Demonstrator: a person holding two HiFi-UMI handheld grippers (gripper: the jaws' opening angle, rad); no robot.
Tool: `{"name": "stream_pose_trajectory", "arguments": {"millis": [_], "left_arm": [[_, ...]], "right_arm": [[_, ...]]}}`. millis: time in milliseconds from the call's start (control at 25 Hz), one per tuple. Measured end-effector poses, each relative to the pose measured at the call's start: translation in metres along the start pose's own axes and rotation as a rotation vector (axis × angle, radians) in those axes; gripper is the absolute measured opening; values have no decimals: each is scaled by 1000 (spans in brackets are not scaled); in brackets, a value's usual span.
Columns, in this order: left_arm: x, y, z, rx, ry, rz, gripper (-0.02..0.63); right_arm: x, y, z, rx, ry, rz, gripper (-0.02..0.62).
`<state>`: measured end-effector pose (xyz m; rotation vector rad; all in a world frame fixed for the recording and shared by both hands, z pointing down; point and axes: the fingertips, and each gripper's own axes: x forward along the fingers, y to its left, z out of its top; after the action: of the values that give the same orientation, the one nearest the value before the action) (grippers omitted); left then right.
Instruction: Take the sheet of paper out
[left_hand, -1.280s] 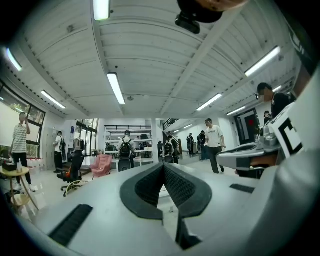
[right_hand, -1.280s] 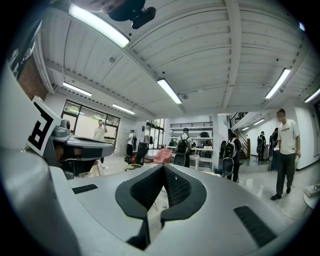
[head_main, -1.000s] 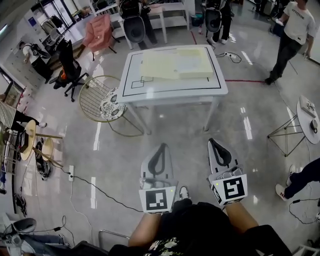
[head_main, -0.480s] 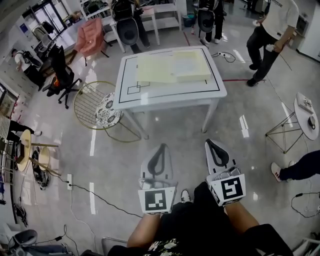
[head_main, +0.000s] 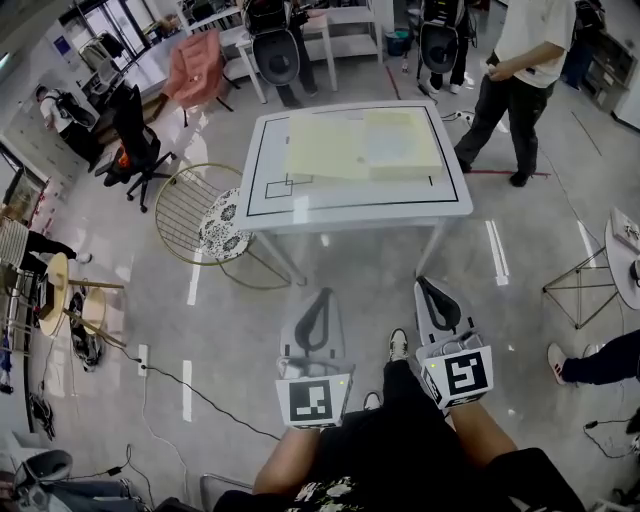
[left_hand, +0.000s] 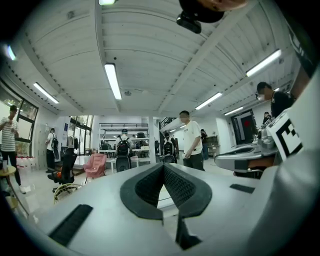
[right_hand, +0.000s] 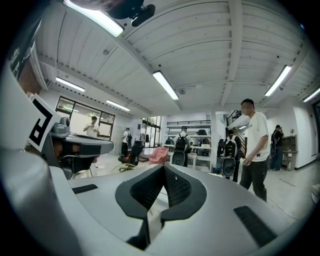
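My left fingers (left_hand: 147, 186) and right fingers (right_hand: 145, 190) are both pressed together, holding nothing. Only the head view shows me the sheet of paper (head_main: 330, 150), on the counter (head_main: 360, 205) well ahead of them.

Walking up to the table as a bystander arrives

The white table (head_main: 300, 215) now lies nearer and larger ahead of the left gripper (head_main: 320, 295) and right gripper (head_main: 432, 287). Both are carried forward side by side, so less floor shows between their tips and the table's near edge than before. The wearer's white shoe (head_main: 398, 345) now steps forward between the two grippers. The person in a white shirt (head_main: 522, 50), earlier well off to the far right, now stands just beside the table's far right corner.
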<state>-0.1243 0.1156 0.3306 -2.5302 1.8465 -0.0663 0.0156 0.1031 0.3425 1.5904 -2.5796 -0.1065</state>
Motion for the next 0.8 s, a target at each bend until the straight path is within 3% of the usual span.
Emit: {"name": "stream_pose_trajectory", "arguments": {"millis": [240, 800], "left_arm": [[56, 6, -13, -23, 31, 1, 0], [182, 6, 14, -3, 26, 28, 0]], "right_arm": [[46, -31, -6, 3, 20, 5, -6], [144, -117, 2, 20, 17, 56, -6]]}}
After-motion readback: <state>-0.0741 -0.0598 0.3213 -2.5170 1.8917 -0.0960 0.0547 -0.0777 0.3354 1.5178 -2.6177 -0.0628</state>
